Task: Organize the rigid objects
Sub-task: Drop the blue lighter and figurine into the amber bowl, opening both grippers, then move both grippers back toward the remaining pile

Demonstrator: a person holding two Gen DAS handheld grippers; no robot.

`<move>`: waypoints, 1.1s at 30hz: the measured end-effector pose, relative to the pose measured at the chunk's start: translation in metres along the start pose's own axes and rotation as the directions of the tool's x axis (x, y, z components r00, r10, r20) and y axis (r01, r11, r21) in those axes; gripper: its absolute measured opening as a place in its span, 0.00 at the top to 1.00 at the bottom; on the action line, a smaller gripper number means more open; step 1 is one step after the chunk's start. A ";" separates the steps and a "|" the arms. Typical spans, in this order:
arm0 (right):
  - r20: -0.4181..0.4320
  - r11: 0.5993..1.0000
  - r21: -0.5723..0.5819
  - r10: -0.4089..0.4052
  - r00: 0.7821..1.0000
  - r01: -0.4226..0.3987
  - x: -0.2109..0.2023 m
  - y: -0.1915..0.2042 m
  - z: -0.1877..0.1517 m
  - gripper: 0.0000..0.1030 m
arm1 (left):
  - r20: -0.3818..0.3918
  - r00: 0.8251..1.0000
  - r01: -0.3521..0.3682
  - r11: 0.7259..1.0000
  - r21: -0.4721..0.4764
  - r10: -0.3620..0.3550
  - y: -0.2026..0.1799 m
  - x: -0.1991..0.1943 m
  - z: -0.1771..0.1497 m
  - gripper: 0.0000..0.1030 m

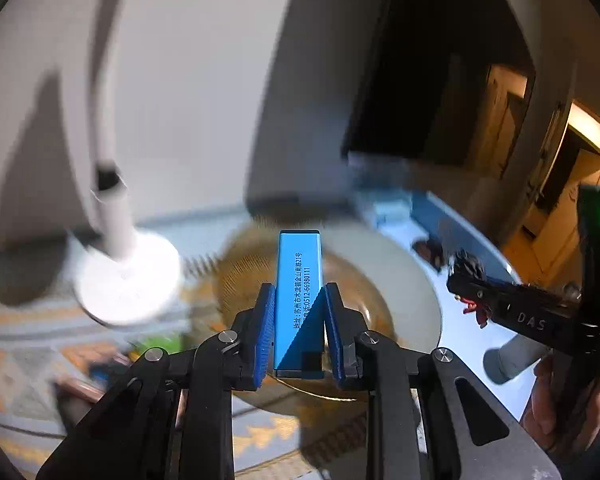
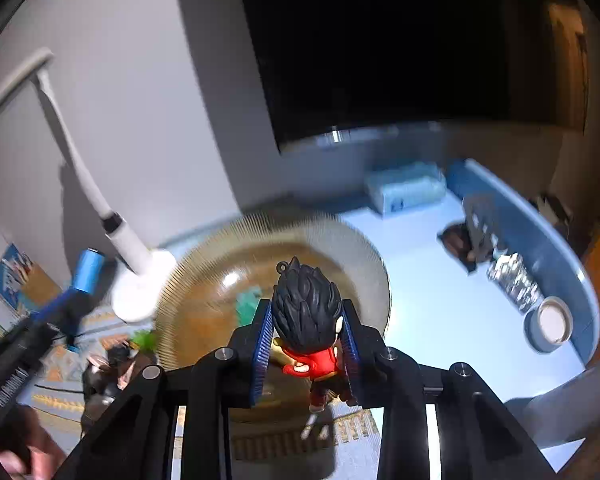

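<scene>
We are counting two held things, one in each gripper, and one ribbed amber glass plate (image 1: 412, 280) lying below both; the left gripper (image 1: 298, 332) is clamping a slim blue box (image 1: 299, 280) between its blue pads, the box standing upright with its printed side facing us; the right gripper (image 2: 306, 344) is pinching one small figurine (image 2: 308, 320) with spiky black hair and a red top, its head sticking up past the fingertips. Both grippers are tilting downward over the plate; in the left wrist view we are seeing the right gripper (image 1: 466, 280) at the right edge with the figurine (image 1: 468, 266) at its tip and a bare hand (image 1: 540, 404) gripping its handle; in the right wrist view the left gripper (image 2: 80, 292) is showing at the left with the blue box (image 2: 87, 276). One white lamp (image 2: 136, 284) is standing just left of the plate, its neck bending up the wall; a pale blue tray (image 2: 556, 240) is lying to the right, carrying a clear box (image 2: 406, 188) at its far end, one small round tin (image 2: 552, 324) and some dark blurred items; a black screen (image 2: 380, 48) is filling the far side.
</scene>
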State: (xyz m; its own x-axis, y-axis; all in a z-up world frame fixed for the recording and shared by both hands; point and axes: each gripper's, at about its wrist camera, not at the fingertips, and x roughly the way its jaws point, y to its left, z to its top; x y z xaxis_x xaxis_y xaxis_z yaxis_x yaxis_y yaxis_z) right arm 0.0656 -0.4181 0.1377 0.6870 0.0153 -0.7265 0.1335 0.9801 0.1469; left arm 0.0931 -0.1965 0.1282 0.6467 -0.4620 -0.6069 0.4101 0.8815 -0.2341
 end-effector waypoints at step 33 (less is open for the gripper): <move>0.028 0.994 -0.101 0.051 0.998 -0.048 -0.026 0.053 -0.018 0.46 | 0.158 0.986 -0.036 0.998 -0.056 0.044 0.038 -0.109 -0.002 0.22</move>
State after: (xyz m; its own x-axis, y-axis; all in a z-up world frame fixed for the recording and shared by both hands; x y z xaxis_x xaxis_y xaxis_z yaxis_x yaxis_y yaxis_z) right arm 0.0424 -0.3626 0.1525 0.7125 0.0601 -0.6990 0.0270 0.9932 0.1129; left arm 0.0374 -0.1125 0.1839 0.7577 -0.4323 -0.4889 0.3504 0.9015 -0.2541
